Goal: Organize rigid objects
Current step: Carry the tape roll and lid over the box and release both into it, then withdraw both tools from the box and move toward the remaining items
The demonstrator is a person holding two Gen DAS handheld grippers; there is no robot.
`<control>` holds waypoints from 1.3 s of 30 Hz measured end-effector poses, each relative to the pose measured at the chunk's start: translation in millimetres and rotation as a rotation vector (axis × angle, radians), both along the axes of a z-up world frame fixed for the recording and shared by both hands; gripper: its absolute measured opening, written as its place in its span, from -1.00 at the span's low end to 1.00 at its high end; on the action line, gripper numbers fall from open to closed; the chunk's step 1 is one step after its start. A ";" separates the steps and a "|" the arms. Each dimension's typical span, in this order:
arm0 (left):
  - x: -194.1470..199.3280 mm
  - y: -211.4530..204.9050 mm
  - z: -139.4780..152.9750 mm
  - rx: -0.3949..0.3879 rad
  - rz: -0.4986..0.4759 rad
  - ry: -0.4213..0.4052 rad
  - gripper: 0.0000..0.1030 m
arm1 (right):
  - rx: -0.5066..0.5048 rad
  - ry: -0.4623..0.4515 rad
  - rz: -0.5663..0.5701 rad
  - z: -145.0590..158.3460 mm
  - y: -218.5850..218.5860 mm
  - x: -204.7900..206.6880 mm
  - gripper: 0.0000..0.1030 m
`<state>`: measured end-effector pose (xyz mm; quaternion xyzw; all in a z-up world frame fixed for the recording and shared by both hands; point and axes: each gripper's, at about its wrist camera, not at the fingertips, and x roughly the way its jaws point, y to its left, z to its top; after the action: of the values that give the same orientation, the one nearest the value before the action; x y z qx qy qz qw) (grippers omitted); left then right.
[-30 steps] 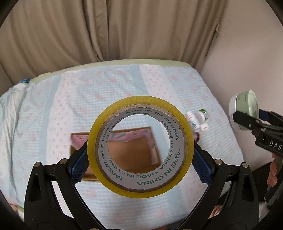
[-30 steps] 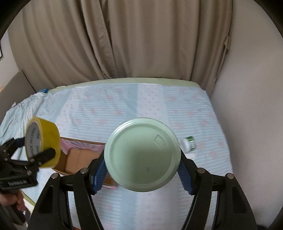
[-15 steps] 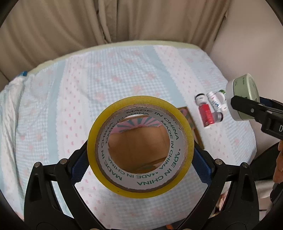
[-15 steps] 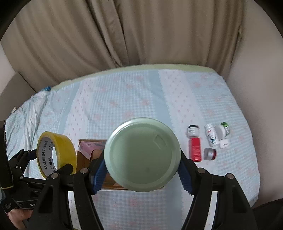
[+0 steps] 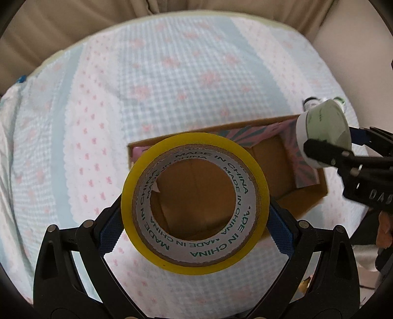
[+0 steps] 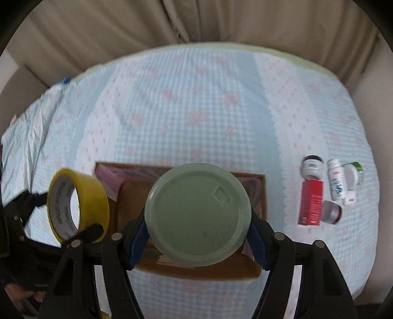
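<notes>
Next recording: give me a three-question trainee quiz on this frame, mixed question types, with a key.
1. What does the left gripper hold?
2. True or false: the green-lidded jar already rests inside the cardboard box.
3. The red carton lies: A) in the box, B) on the bedspread to the box's right, C) in the right gripper.

Key: 1. the yellow tape roll; 2. false; 3. B.

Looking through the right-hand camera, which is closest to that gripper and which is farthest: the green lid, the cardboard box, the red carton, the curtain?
1. The green lid, clamped between the right gripper's fingers.
2. The cardboard box, open, directly below the lid.
3. The red carton, lying on the bedcover off to the right among small bottles.
4. The curtain, hanging behind the bed's far edge.
</notes>
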<state>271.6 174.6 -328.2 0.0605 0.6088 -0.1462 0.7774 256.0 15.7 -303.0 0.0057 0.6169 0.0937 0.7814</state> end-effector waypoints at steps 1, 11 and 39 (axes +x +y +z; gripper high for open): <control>5.1 -3.1 -10.9 0.006 -0.008 0.014 0.91 | -0.004 0.008 0.023 -10.3 1.1 1.7 0.28; 28.8 -19.3 -78.3 0.041 0.015 0.136 0.91 | -0.030 0.073 0.245 -88.9 17.3 -16.7 0.28; 37.1 -10.8 -81.9 -0.010 0.091 0.151 0.99 | 0.010 0.004 0.293 -90.7 27.8 -58.8 1.00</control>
<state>308.7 163.8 -410.2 0.0177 0.6672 -0.1179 0.7353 197.2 43.5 -393.7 -0.0801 0.6122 0.2099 0.7582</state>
